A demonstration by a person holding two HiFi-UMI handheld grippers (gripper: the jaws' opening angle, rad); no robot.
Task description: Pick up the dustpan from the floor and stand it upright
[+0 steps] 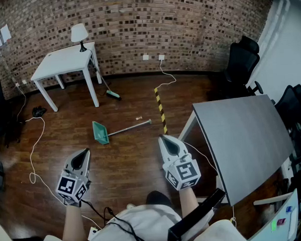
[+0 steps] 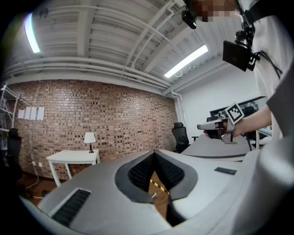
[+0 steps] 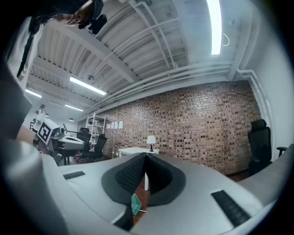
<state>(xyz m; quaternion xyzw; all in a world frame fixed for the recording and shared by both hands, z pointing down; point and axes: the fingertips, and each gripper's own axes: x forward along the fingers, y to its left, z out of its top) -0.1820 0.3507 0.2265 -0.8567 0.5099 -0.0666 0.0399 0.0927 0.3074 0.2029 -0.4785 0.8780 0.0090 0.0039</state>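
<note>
A green dustpan [image 1: 101, 132] lies flat on the wooden floor, its long grey handle [image 1: 133, 126] pointing right. Both grippers are held level well short of it, nearer to me. My left gripper [image 1: 85, 152] is below and left of the pan, jaws shut and empty. My right gripper [image 1: 163, 138] is right of the handle's end, also shut on nothing. In the right gripper view the dustpan [image 3: 135, 204] shows small through the gap under the closed jaws [image 3: 146, 156]. The left gripper view shows its closed jaws [image 2: 155, 152] over floor and striped tape.
A white table [image 1: 67, 59] with a lamp [image 1: 78, 33] stands by the brick wall; a green-headed broom [image 1: 112, 94] leans near it. Yellow-black tape [image 1: 161, 109] runs along the floor. A grey desk [image 1: 242, 138] is at my right, black chairs [image 1: 243, 62] beyond, cables [image 1: 33, 149] at left.
</note>
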